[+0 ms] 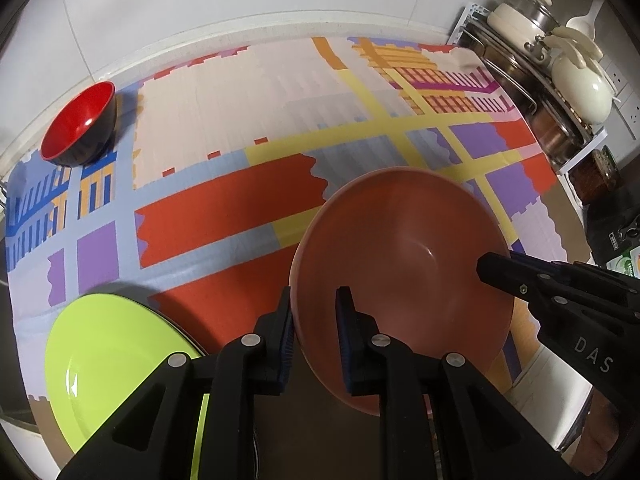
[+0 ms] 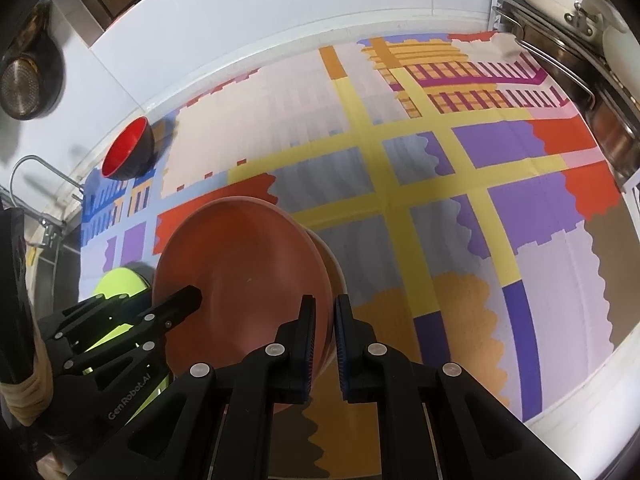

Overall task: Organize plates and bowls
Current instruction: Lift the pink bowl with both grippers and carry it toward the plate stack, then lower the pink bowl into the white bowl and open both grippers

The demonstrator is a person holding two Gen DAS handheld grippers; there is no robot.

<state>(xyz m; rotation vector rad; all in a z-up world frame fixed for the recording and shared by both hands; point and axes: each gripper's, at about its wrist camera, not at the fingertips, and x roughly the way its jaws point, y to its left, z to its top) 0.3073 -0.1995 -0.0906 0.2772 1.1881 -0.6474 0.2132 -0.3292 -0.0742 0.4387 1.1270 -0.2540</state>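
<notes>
Desk [image 1: 248,36]: white, and it fills most of both views.
Cloth [image 1: 224,128]: a big cloth with bright blocks of red, purple, yellow and pale pink lies flat on the desk.
Pink bowl [image 1: 400,248]: wide and dusty pink. In the left wrist view it sits from the middle out to 4 o'clock. It is tilted, with the open side facing the camera. Both tools hold it by the rim, one on each side.
Green plate [image 1: 108,352]: bright lime green, at 8 o'clock in the left wrist view. It lies on the cloth, just beside the pink bowl. A dark edge shows under its rim; I cannot tell what that is.
Pot rack [image 1: 536,80]: at 2 o'clock in the left wrist view, on the desk edge. It holds shiny pots, a cream pot and a white spoon.
Left gripper [image 1: 316,320]: its jaws are almost closed and pinch the near rim of the pink bowl, one pad inside and one outside.
Right gripper [image 2: 325,328]: its jaws are almost closed too, and the far rim of the pink bowl is pinched between the blue pads.
Red bowl [image 1: 78,122]: small, red inside and black outside. It is at 10 o'clock, near the back of the desk, well apart from the pink bowl, and tipped on its side.
</notes>
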